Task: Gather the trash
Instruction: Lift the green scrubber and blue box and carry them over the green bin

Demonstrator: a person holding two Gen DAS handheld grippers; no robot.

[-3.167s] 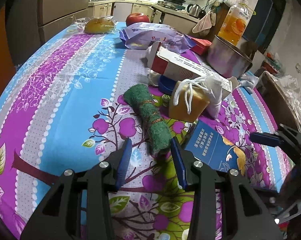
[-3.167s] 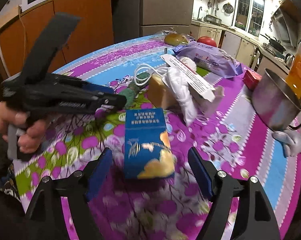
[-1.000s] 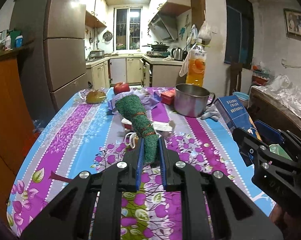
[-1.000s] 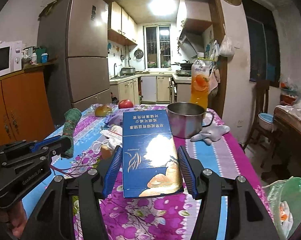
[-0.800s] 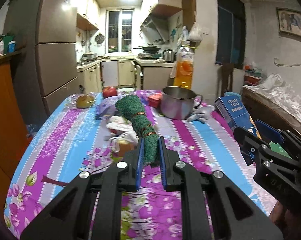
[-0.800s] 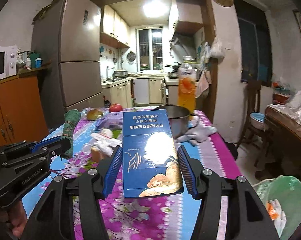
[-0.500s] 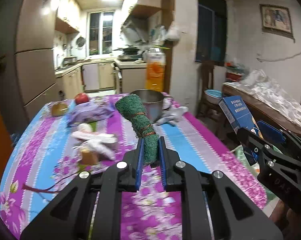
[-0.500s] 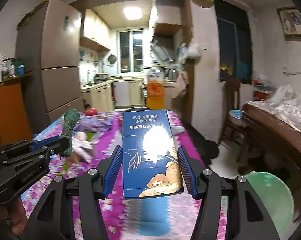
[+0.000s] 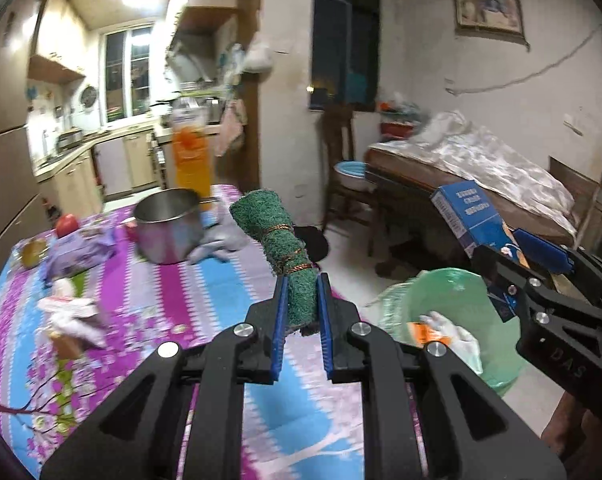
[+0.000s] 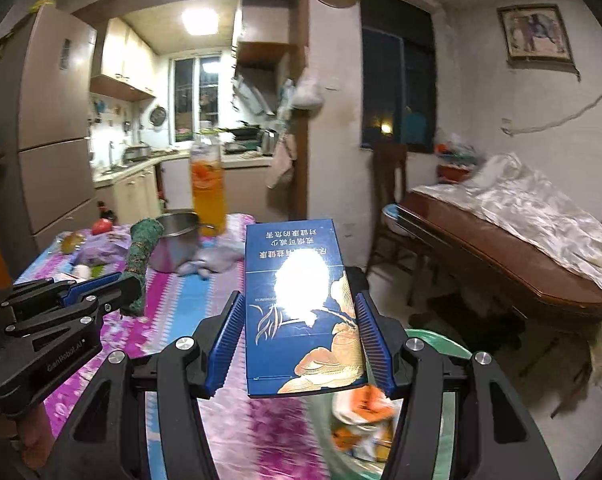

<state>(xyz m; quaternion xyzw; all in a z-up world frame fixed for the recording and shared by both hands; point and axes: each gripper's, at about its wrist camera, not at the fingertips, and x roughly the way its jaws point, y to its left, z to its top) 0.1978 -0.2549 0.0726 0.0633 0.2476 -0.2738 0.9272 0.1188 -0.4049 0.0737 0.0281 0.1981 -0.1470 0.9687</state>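
Steel pot (image 9: 168, 226) beside orange bottle (image 9: 191, 160)

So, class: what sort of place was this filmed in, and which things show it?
Most likely a lived-in home: a dining table with a floral cloth, a kitchen behind it with cabinets and a fridge, and a bin lined with a green bag.

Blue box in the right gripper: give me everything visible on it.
The blue box is a flat, glossy rectangular carton, apparently cardboard, dark blue with white Chinese text that reads upside down at its far end and a gold-and-white ornamental print near the gripper. A bright glare washes out its middle. It is clamped by its two long sides between the blue ribbed pads of the right gripper, face up, sticking forward and raised off the table. Below its near end sits the green trash bin. The left wrist view shows a lighter blue side panel with text.
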